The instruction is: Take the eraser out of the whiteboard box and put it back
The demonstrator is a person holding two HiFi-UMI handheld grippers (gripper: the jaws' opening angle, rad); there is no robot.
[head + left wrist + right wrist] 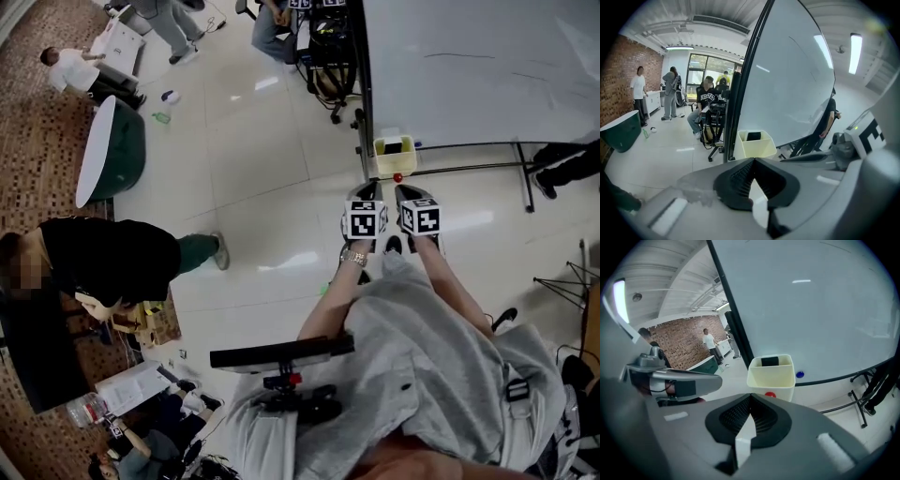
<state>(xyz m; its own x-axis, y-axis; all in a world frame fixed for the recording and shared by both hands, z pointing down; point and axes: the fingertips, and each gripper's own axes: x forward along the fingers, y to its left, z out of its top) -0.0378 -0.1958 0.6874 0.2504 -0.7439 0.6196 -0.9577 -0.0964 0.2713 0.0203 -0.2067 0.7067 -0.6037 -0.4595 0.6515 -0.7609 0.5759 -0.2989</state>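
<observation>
A cream whiteboard box (395, 156) hangs at the lower edge of the whiteboard (469, 66). The black eraser (753, 136) stands inside the box (754, 145), also seen as eraser (769, 361) in the box (771, 376) in the right gripper view. My left gripper (367, 193) and right gripper (411, 193) are side by side just short of the box, both pointing at it. The left gripper (752, 160) is shut and holds nothing. The right gripper (750, 397) is shut and holds nothing. Neither touches the box.
A red magnet (770, 394) sits under the box and a blue magnet (800, 374) is on the board beside it. The whiteboard stand's legs (523, 178) spread over the floor. An office chair (328, 56) and several people stand further back; a person in black (103, 258) is at the left.
</observation>
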